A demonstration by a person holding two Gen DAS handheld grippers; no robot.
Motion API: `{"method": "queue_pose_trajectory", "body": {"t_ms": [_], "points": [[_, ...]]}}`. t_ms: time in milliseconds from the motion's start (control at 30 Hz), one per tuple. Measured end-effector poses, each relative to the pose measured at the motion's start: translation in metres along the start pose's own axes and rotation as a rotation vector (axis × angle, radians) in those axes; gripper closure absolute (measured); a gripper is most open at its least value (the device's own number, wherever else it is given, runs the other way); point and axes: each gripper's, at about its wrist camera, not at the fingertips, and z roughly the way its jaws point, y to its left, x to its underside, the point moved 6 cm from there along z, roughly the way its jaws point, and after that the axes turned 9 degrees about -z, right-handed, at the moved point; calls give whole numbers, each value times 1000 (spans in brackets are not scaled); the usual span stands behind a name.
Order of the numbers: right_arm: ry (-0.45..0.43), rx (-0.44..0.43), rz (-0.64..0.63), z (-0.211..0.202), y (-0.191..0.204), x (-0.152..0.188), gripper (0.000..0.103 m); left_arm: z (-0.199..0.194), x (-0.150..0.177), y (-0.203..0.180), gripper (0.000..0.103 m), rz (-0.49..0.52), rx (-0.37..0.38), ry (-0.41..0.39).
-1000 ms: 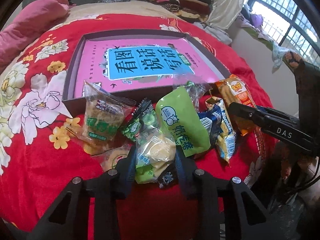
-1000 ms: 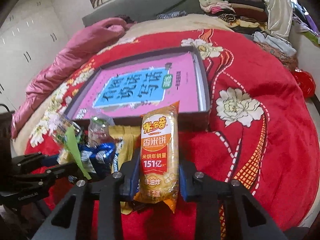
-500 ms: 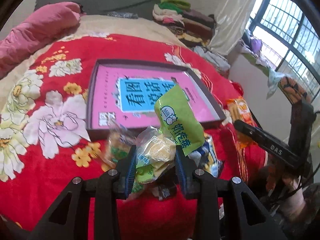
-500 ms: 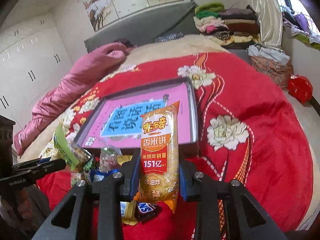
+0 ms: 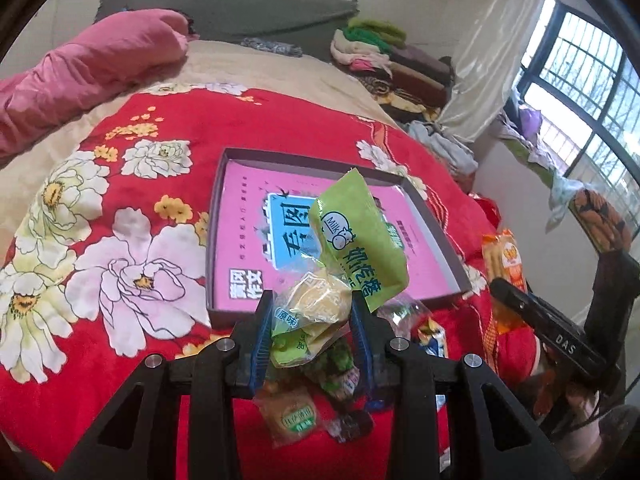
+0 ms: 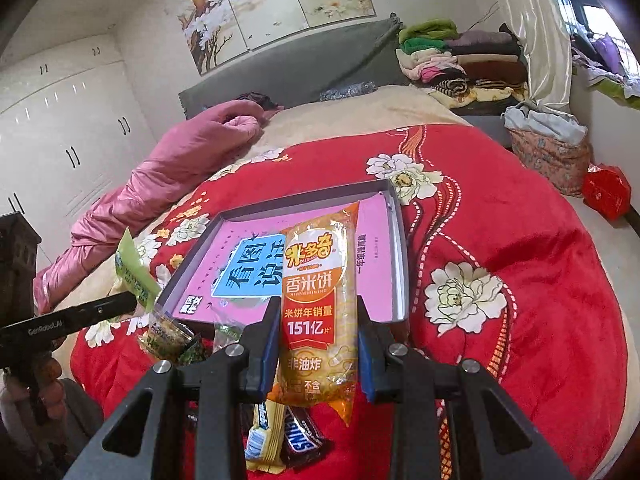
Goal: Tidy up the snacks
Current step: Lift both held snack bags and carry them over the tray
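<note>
Red floral bedspread [image 5: 120,340], snacks heaped before a shallow tray [image 5: 224,312]: left gripper [image 5: 312,320] clamps a green packet [image 5: 356,248], right gripper [image 6: 318,344] an orange rice-cracker pack [image 6: 320,300], both aloft. Next, seemingly: carry each over the rim and release.

The left hand-held gripper [image 5: 312,322] clamped a crinkled green plastic snack packet [image 5: 356,248]. It hung above a shallow grey cardboard box [image 5: 434,236] on the red floral bed [image 5: 120,240].
</note>
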Motion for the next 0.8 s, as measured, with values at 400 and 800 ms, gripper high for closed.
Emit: {"method": "queue_pose_trajectory", "body": {"t_ms": [400,800], "points": [[-7,-4,-1,17,-5,-11,70,18,-21,-2,66,-6,-19,-31],[3,9,1,45,-13,-22,70,46,-37,9,66,-20,-72,-26]]}}
